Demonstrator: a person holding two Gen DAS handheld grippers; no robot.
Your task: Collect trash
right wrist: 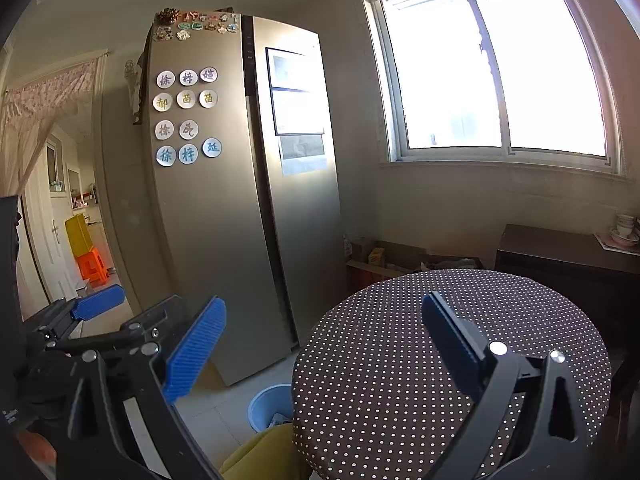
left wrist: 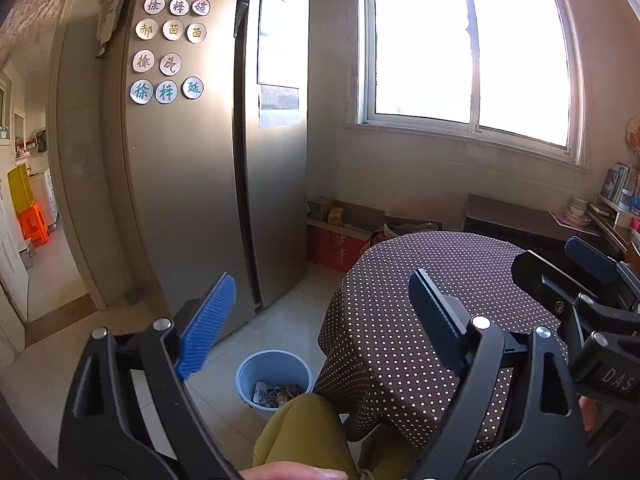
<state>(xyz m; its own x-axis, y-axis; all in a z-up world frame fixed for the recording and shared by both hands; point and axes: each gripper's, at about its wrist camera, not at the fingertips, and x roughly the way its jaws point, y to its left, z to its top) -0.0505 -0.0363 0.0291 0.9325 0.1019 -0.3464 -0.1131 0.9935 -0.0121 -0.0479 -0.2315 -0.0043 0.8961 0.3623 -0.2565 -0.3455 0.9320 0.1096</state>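
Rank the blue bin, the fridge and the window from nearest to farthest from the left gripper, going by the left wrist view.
Measured from the left gripper, which is open and empty:
1. Blue bin: on the floor just below, beside the dotted table, with scraps inside.
2. Fridge: standing ahead to the left, past the bin.
3. Window: on the far wall, upper right, behind the table.

Round table (right wrist: 400, 340) in dotted cloth, tiled floor (left wrist: 280, 332) with blue bin (left wrist: 273, 376)
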